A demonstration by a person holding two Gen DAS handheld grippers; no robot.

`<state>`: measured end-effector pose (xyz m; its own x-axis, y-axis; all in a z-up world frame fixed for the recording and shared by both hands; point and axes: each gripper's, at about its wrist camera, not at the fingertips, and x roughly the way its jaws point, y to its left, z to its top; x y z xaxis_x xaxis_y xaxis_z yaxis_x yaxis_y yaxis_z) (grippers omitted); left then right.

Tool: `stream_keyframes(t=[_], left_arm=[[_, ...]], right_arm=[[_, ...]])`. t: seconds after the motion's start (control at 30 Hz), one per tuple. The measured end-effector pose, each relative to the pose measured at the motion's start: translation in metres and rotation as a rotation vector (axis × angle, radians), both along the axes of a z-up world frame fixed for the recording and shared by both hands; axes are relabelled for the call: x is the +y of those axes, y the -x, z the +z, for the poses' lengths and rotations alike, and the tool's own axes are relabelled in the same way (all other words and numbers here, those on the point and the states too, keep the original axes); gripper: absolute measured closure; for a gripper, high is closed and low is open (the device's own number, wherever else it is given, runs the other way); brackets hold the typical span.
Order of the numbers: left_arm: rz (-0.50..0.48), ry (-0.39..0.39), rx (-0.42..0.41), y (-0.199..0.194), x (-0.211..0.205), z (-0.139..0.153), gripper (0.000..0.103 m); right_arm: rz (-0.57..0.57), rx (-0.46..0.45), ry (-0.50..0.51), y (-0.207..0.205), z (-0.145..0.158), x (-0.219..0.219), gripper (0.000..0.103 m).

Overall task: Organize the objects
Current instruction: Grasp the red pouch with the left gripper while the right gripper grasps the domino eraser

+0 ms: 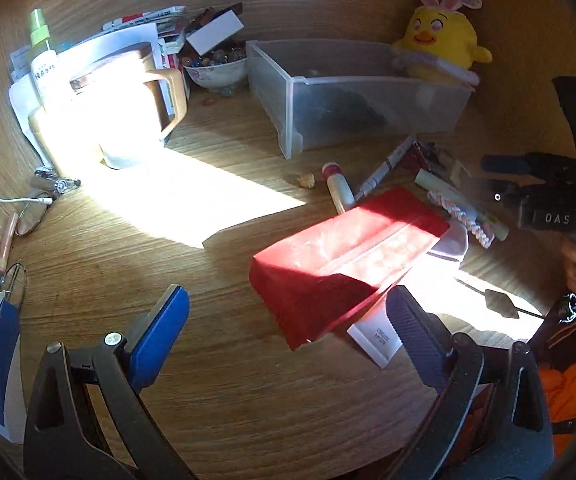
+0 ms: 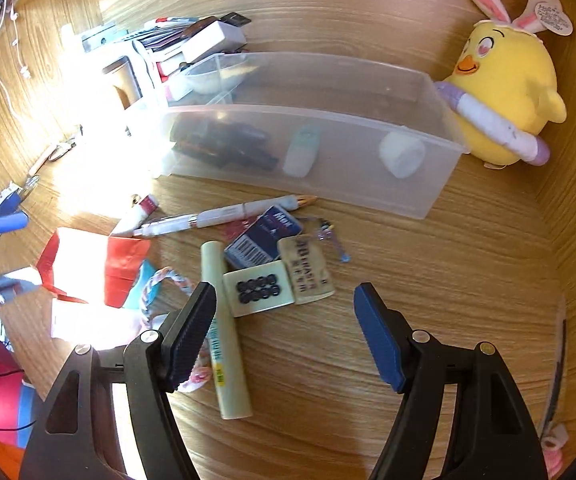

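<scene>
On wooden surface [image 2: 428,264], sunlit patch at left, wood-panel wall behind. Clear plastic bin [image 2: 328,120] near wall, yellow chick plush [image 2: 504,96] beside it. Loose clutter before bin: white pen [image 2: 224,214], mahjong tile [image 2: 258,288], eraser [image 2: 308,270], pale tube [image 2: 224,328]. Left gripper [image 1: 288,320] jaws wide, empty, above red pouch [image 1: 340,264]. Right gripper [image 2: 284,332] jaws wide, empty, over tile. Bin contents blurred through wall.

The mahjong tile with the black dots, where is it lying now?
In the right wrist view the mahjong tile lies flat on the desk, just ahead of the open right tongs, between the pale green tube and a beige eraser.
</scene>
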<state>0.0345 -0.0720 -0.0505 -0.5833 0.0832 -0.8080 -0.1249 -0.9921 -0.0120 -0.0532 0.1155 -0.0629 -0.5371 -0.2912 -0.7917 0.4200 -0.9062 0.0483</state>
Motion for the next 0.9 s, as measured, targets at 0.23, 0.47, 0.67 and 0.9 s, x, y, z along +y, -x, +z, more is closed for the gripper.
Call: stream_keyframes(t=[0.23,0.47,0.67,0.9], left_arm=[[-0.038,-0.003,-0.037,0.025,-0.001,-0.014,0.003],[-0.123,-0.013,-0.031,0.045,0.014,-0.007,0.003],[-0.119,-0.004,-0.049,0.046,0.015,-0.016,0.003],[-0.059,-0.038,-0.013,0.032,-0.001,-0.009,0.025]], right_arm=[[-0.001,0.009,0.0,-0.001,0.002,-0.003,0.035],[0.014,0.011,0.003,0.003,0.001,-0.007,0.059],[0.028,0.025,-0.009,0.002,0.001,-0.01,0.07],[0.045,0.006,-0.001,0.009,0.0,-0.011,0.07]])
